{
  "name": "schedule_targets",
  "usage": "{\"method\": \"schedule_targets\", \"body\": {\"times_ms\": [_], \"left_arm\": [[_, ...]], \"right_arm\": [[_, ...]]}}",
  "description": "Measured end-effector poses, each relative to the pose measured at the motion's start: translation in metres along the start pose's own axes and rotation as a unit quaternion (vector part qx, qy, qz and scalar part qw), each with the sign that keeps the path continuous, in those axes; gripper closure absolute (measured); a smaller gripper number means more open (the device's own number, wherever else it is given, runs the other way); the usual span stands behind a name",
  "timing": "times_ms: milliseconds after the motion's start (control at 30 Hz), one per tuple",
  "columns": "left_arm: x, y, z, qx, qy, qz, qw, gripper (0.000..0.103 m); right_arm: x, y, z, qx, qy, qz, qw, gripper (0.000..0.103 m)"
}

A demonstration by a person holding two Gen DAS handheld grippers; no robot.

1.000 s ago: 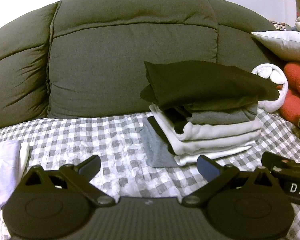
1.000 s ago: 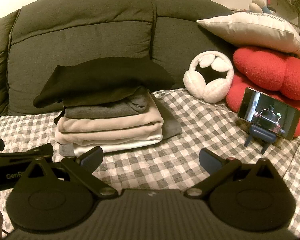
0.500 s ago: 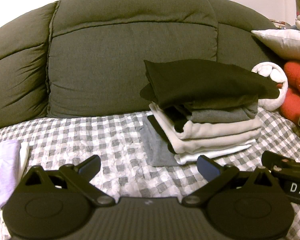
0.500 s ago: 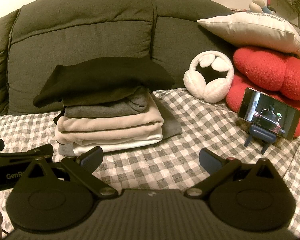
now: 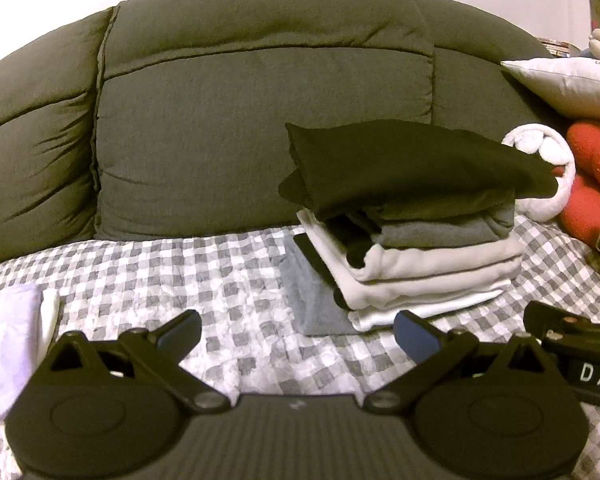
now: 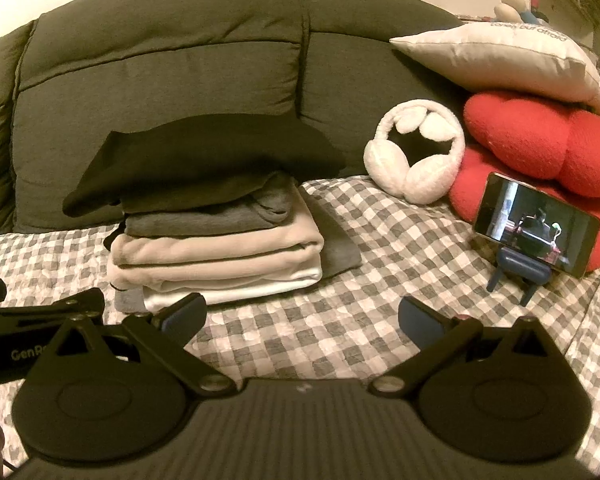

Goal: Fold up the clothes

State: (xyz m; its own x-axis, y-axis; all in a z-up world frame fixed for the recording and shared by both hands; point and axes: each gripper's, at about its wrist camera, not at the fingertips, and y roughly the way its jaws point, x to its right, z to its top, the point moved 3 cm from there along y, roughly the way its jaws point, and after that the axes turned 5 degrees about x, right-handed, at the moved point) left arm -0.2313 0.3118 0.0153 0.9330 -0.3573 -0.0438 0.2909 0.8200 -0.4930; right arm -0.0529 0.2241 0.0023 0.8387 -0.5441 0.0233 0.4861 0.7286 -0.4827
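Facing a finished-looking stack of folded clothes [image 6: 216,220] on the checked cover [image 6: 340,320].
Your left gripper [image 5: 296,332] and right gripper [image 6: 300,316] both hover with jaws wide, holding nothing; a pale cloth [image 5: 8,340], possibly unfolded, lies far left.

The place was a home, a living room or bedroom corner. A deep, dark grey sofa backrest [image 6: 160,80] rose behind a seat covered in grey-and-white checked cloth [image 6: 340,320]. A stack of folded clothes [image 6: 216,220] sat on it. To the right lay a white pillow [image 6: 492,60], a red plush cushion [image 6: 540,140] and white fluffy earmuffs [image 6: 416,156], with a phone [image 6: 536,224] propped on a small stand playing video.
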Motion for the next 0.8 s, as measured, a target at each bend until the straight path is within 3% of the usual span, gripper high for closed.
{"method": "schedule_targets", "body": {"times_ms": [800], "left_arm": [[0.0006,-0.0018,0.0015,0.007,0.004,0.006,1.0,0.001]], "right_arm": [[0.0009,0.0003,0.0003,0.0,0.002,-0.001,1.0,0.0]]}}
